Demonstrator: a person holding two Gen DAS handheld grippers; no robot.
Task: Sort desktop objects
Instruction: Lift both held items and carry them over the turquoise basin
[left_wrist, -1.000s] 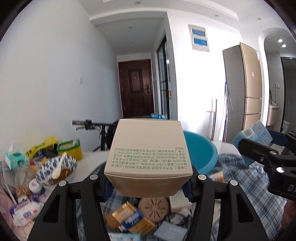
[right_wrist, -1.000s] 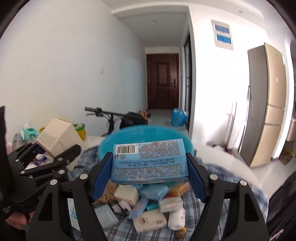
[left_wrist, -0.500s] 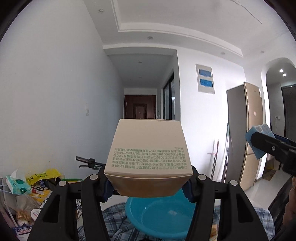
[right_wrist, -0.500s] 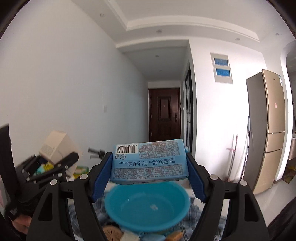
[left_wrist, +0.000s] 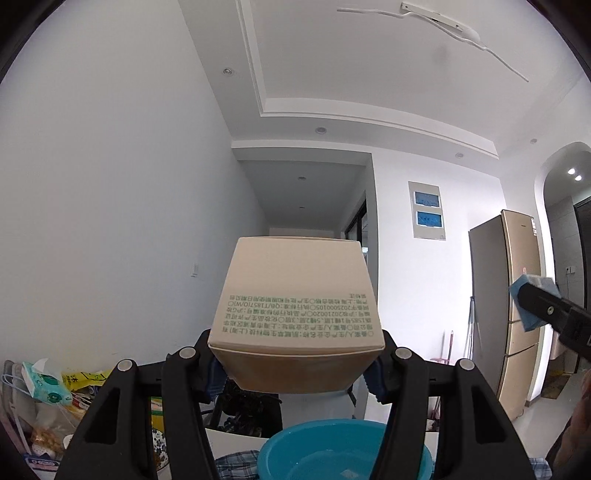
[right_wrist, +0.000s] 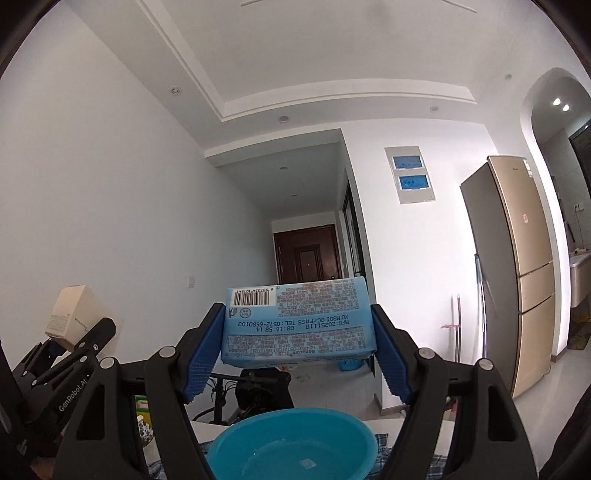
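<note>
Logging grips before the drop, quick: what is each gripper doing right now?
Left gripper: shut on the beige box.
Right gripper: shut on the blue wipes pack.

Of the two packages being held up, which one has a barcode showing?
The blue pack in the right gripper: a barcode sits at its upper left. The tan box in the left gripper shows only green print.

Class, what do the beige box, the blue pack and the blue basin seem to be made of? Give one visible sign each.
Beige box: matte cardboard, crisp folded edges. Blue pack: likely soft plastic film, slight sheen, rounded corners. Blue basin: probably moulded plastic, glossy, smooth rim.
</note>
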